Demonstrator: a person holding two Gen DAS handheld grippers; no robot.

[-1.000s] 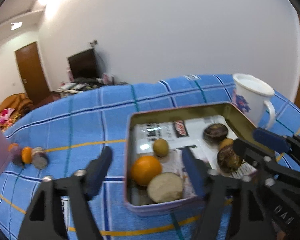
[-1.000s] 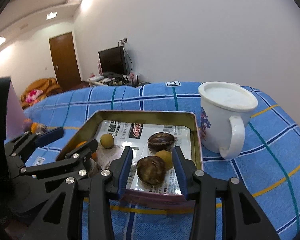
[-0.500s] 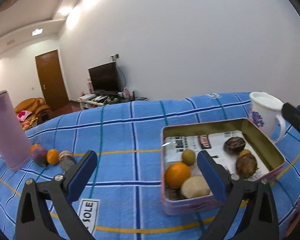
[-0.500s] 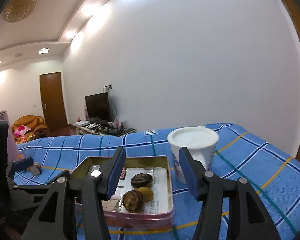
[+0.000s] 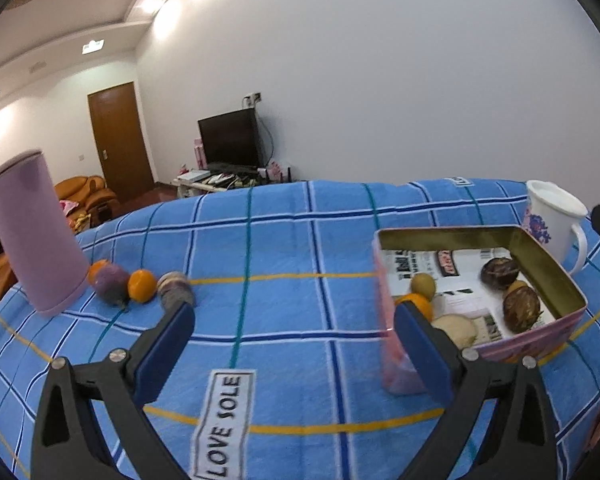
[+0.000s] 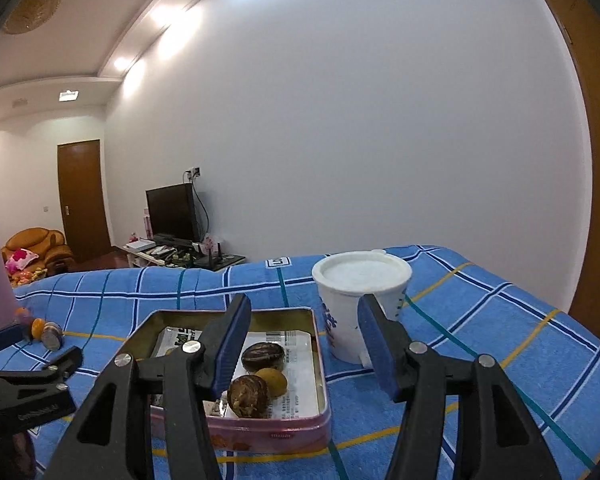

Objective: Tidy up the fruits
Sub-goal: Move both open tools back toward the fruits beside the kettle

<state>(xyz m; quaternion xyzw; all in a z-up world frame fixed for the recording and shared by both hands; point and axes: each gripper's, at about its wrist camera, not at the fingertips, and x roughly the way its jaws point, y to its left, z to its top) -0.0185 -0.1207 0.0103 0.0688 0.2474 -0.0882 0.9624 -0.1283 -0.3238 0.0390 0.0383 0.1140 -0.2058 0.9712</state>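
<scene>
The cloth's label (image 5: 223, 424) reads "LOVE SOLE". My left gripper (image 5: 294, 342) and right gripper (image 6: 302, 346) both gape, empty. The tin (image 6: 260, 432) of fruit runs lengthwise away from me; its paper's print looks unreadable.

White wall (image 6: 340, 140) (brown door (image 5: 118, 140))

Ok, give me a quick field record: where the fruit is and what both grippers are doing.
tin: open, paper-lined, on the blue cloth
fruit in tin: orange, small yellow-green one, pale one, two dark brown ones, a small yellow one between them
fruit loose: four in a row beside the purple cylinder
mug: white, behind the tin's right corner
left gripper: open, empty, over bare cloth
right gripper: open, empty, above the tin
</scene>
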